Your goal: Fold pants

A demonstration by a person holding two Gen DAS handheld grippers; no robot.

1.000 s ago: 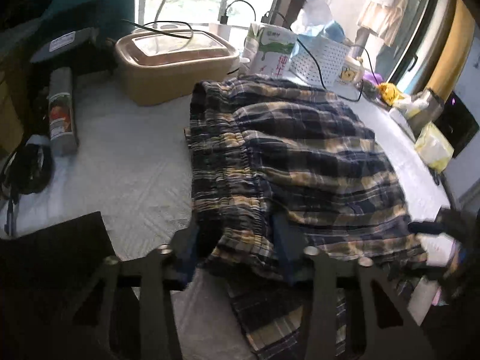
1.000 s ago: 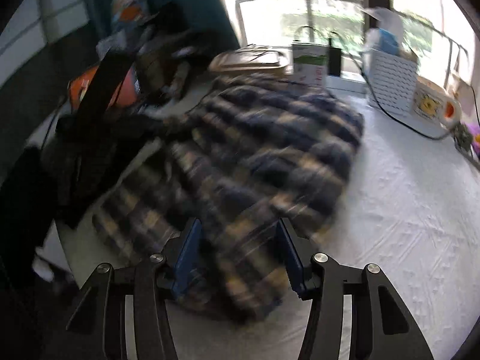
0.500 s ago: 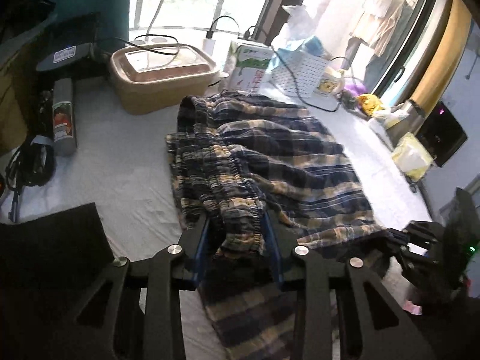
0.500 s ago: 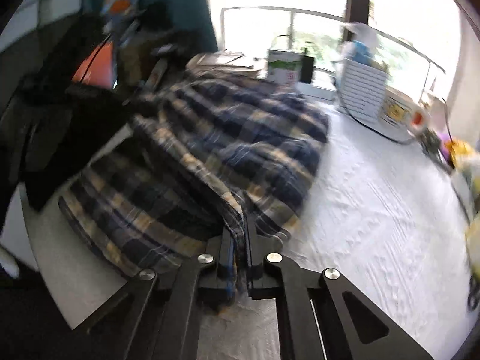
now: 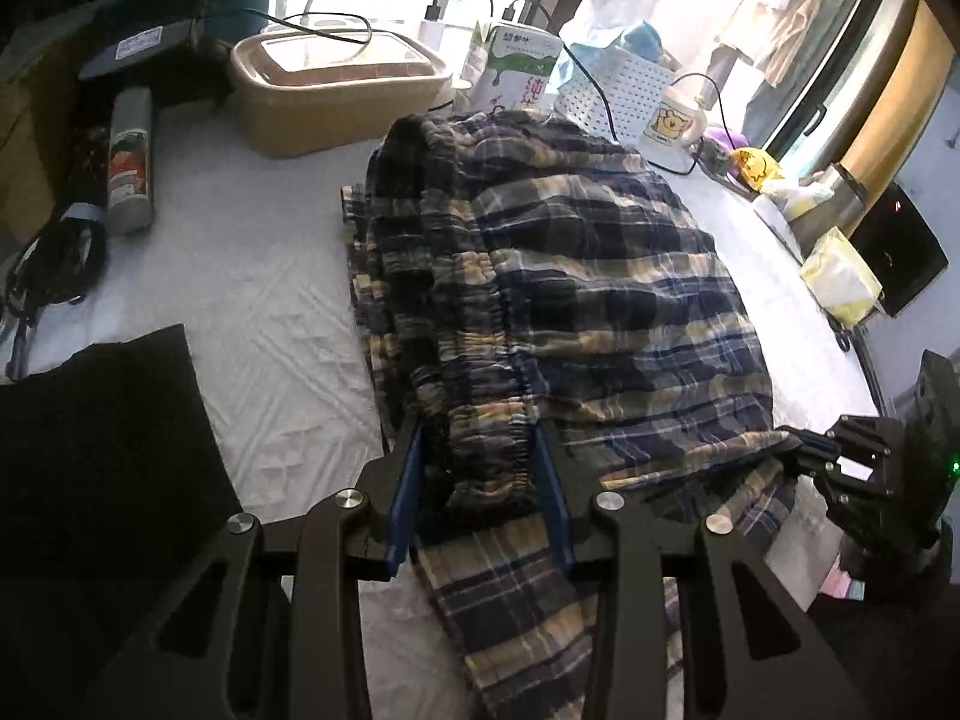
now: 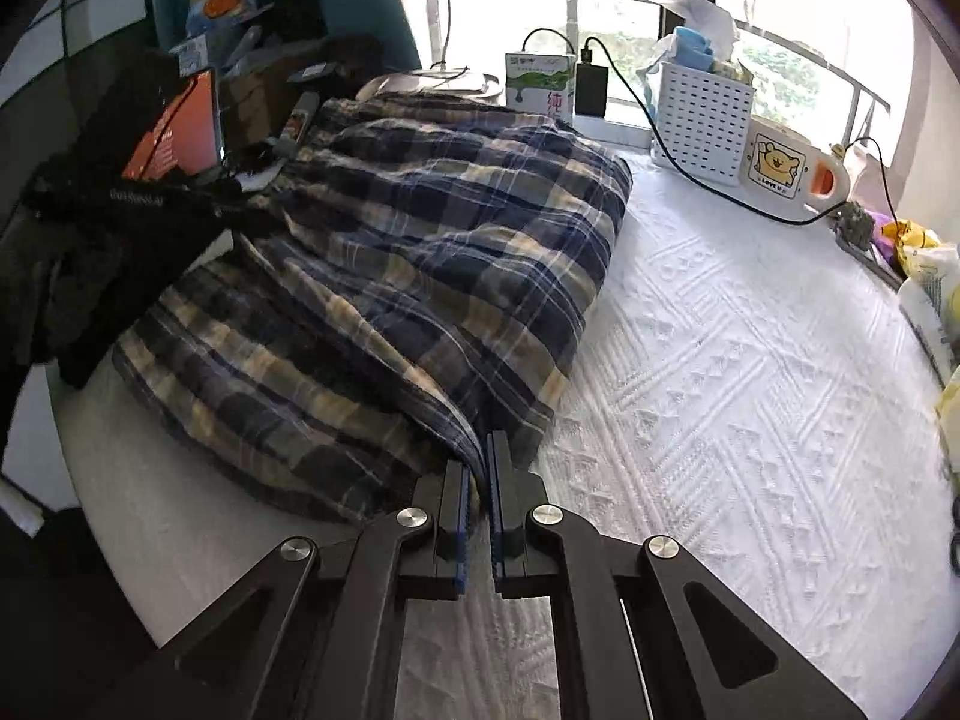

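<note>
1. Gripping plaid pants [image 5: 570, 276] heaped mid-frame on the white desk [image 6: 750, 360], left gripper [image 5: 480, 480] fingers clamp the waistband; right gripper [image 6: 480, 468] fingers pinch a hem.
2. Lifting both together should keep the fold even.

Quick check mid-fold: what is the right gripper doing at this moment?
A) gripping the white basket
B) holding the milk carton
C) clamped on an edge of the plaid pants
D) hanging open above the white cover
C: the right gripper has its blue pads closed on a thin edge of the plaid pants, beside the white cover.
</note>
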